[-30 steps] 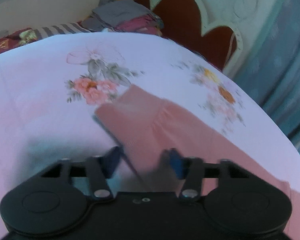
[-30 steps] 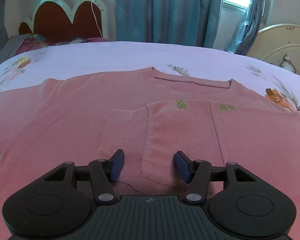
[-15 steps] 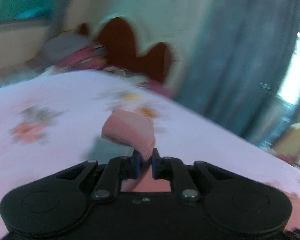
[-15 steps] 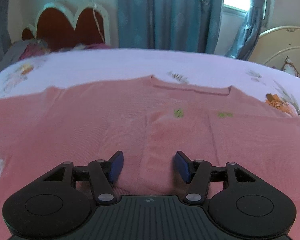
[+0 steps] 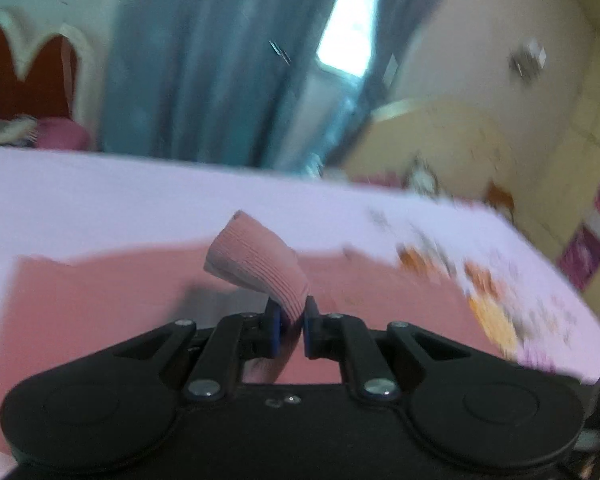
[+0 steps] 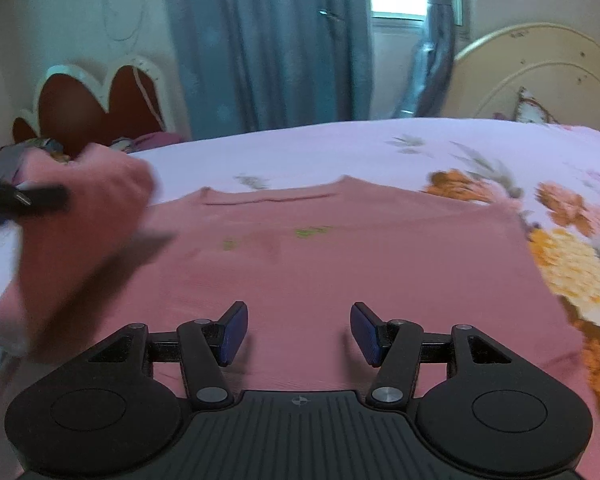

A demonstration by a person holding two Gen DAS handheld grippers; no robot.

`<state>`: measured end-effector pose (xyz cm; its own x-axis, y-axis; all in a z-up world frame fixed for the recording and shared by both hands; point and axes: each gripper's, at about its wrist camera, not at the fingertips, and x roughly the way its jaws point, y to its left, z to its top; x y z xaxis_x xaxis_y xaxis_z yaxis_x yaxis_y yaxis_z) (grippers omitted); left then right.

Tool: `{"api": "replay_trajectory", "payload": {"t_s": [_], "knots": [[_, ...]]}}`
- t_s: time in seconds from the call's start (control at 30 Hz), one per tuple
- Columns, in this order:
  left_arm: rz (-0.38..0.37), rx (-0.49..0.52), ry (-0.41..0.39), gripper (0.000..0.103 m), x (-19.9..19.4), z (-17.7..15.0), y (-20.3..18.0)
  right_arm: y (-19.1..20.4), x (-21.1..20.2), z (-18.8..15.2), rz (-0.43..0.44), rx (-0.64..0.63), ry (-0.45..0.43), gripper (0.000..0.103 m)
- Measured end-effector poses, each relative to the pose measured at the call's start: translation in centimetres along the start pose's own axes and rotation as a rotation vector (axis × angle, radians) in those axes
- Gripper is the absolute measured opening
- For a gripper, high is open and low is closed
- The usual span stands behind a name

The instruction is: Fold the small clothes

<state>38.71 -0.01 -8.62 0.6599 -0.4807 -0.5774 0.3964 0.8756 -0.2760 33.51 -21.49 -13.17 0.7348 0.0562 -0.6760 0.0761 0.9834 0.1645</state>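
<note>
Pink sleeve [image 5: 259, 268] pinched in left tool [image 5: 291, 328].

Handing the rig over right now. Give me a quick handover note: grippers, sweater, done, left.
Left gripper: jaws shut on the sleeve cuff, which is lifted above the pink sweater.
Right gripper: jaws open, empty, low over the sweater's lower body.
Sweater lies on the floral bedsheet, neckline facing away from the rig.
Done: left sleeve grasped and raised.
Left: likely lay that sleeve across the body, release, then fold the body. The other sleeve's state cannot be told through the blur.
</note>
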Motion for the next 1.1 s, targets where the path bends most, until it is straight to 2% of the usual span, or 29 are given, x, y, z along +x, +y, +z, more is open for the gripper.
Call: {"api": "replay_trajectory", "payload": {"t_s": [0.07, 0.13, 0.2, 0.27, 0.3, 0.33, 0.4, 0.53, 0.63, 0.73, 0.83, 0.9, 1.0, 1.1], "knots": [[0.004, 0.057, 0.07, 0.015, 2.6, -1.3, -1.9, -1.6, -0.3, -0.2, -0.004, 0.018, 0.01, 0.057], [0.028, 0.118, 0.139, 0.023, 4.5, -2.8, -3.4, -2.6, -0.7, -0.5, 0.003, 0.032, 0.02, 0.057], [0.037, 0.151, 0.182, 0.028, 4.8, -3.9, -4.1, -3.4, -1.0, -0.6, 0.022, 0.038, 0.028, 0.057], [0.049, 0.161, 0.181, 0.043, 4.2, -4.2, -4.0, -4.0, -1.1, -0.5, 0.05, 0.052, 0.036, 0.057], [0.058, 0.159, 0.17, 0.062, 3.5, -4.3, -3.7, -4.0, -1.3, -0.7, 0.069, 0.062, 0.041, 0.057], [0.079, 0.157, 0.145, 0.072, 2.7, -4.3, -3.3, -4.0, -1.2, -0.6, 0.09, 0.073, 0.047, 0.057], [0.127, 0.173, 0.105, 0.072, 1.2, -4.4, -2.8, -3.8, -1.1, -0.5, 0.129, 0.092, 0.058, 0.057], [0.266, 0.161, 0.086, 0.072, -1.4, -4.7, -0.3, -2.6, -0.5, -0.1, 0.212, 0.126, 0.085, 0.057], [0.386, 0.144, 0.09, 0.072, -3.3, -5.9, 2.3, -1.1, 0.3, -0.2, 0.257, 0.125, 0.118, 0.057], [0.474, 0.112, 0.114, 0.072, -5.0, -7.4, 4.8, 0.3, 1.2, -0.4, 0.27, 0.117, 0.159, 0.057], [0.535, 0.039, 0.137, 0.071, -5.7, -8.6, 6.9, 1.2, 1.5, -0.4, 0.257, 0.117, 0.161, 0.057], [0.566, 0.01, 0.143, 0.071, -5.9, -9.0, 7.9, 1.5, 1.6, -0.2, 0.287, 0.142, 0.168, 0.057], [0.576, -0.015, 0.124, 0.072, -5.9, -8.9, 8.7, 2.2, 2.2, 0.0, 0.303, 0.152, 0.18, 0.057], [0.595, -0.01, 0.108, 0.072, -5.5, -8.7, 9.0, 2.7, 3.1, 0.5, 0.281, 0.185, 0.166, 0.056]]}}
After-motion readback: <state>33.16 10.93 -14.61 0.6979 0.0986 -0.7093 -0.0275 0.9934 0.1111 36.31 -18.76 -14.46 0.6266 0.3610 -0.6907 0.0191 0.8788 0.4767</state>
